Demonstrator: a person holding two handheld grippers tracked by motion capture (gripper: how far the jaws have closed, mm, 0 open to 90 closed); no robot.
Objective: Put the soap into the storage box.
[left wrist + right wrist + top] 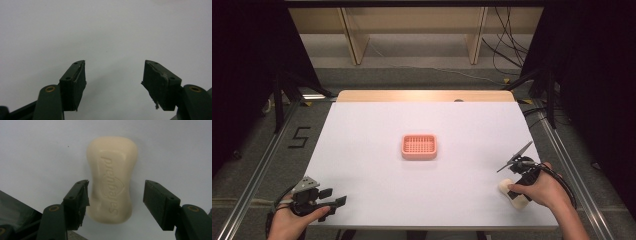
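A cream bar of soap (111,178) with raised lettering lies flat on the white table, near the front right corner (514,196). My right gripper (116,192) hangs over it, open, with the bar's near half between the jaws. The left pad sits right at the bar's edge and the right pad stands clear of it. A pink soap dish (404,147) with a ribbed floor rests empty at the table's middle. My left gripper (333,196) is held at the front left corner, open (115,72), with bare white table between its jaws.
The white table top (377,180) ends in a wooden strip (427,95) at the far edge. Metal rails (257,170) run along both sides on the floor, with dark stands and cables beyond.
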